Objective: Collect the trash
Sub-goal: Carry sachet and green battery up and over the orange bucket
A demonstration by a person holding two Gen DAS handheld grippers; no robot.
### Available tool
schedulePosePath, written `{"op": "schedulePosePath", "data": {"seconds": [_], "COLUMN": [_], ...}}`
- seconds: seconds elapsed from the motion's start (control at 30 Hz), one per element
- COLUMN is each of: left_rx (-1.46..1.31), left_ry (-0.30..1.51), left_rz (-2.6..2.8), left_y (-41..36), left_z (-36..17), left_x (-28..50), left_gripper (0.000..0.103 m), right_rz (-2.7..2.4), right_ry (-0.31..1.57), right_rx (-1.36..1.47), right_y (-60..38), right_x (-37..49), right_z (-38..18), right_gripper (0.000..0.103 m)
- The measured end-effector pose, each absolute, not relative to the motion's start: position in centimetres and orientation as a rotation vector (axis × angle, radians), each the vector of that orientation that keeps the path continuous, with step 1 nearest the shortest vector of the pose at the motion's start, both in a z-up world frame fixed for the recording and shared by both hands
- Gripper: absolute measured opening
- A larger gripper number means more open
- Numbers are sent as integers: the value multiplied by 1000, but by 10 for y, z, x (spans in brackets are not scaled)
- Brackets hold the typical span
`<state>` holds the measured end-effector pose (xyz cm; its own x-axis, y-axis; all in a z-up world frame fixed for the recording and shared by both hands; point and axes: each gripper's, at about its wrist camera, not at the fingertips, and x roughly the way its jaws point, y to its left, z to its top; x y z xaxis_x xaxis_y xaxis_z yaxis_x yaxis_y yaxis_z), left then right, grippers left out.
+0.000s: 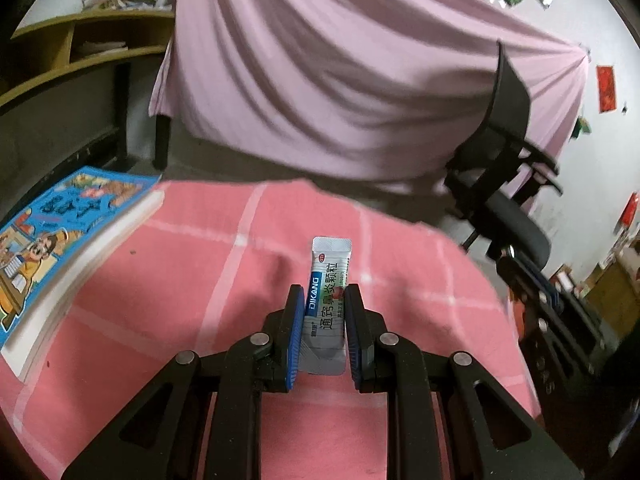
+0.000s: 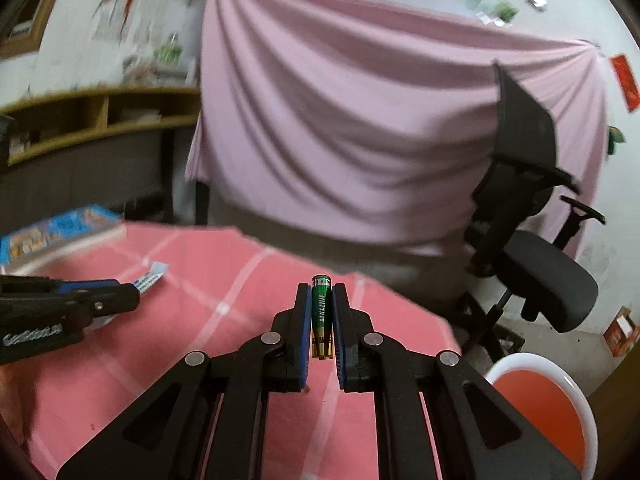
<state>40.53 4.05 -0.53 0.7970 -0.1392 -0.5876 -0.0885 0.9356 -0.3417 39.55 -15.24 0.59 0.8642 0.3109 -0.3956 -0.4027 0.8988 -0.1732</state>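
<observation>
- The left gripper (image 1: 324,296) clamps a silver medicine sachet (image 1: 327,294) between its blue pads, the sachet pointing forward above the pink checked tablecloth (image 1: 180,280); a blue picture book (image 1: 60,236) lies to its left
- The right gripper (image 2: 321,294) pinches a green alkaline battery (image 2: 321,312) lengthwise; a white-rimmed orange bin (image 2: 548,404) sits lower right of it

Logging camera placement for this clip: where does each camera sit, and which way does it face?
Left wrist: on the left gripper, looking forward over the pink tablecloth; its fingers clamp a sachet.
Right wrist: on the right gripper, facing likewise; its fingers clamp a battery, and the left gripper shows at left.
Shared: blue book, pink curtain, office chair.
</observation>
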Motion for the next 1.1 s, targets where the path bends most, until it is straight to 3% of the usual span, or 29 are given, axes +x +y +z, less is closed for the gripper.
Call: {"op": "schedulePosePath", "data": {"seconds": [0.57,0.87,1.1], "left_rx": [-318,-232,-205], "left_ry": [225,138,174], "left_rz": [-149,-237,-331], "left_y": [-15,-67,-117], "left_z": [56,75,71], "left_x": [354,344,350], "left_gripper": [17,17,17], "right_rz": [294,203,136], "right_ry": [74,-23,-15], "right_rx": [-83,-48,-39], "right_y": [-212,-263,-309], "right_x": [340,320,315], "right_z": [47,60,58], "right_gripper": [8,8,8]}}
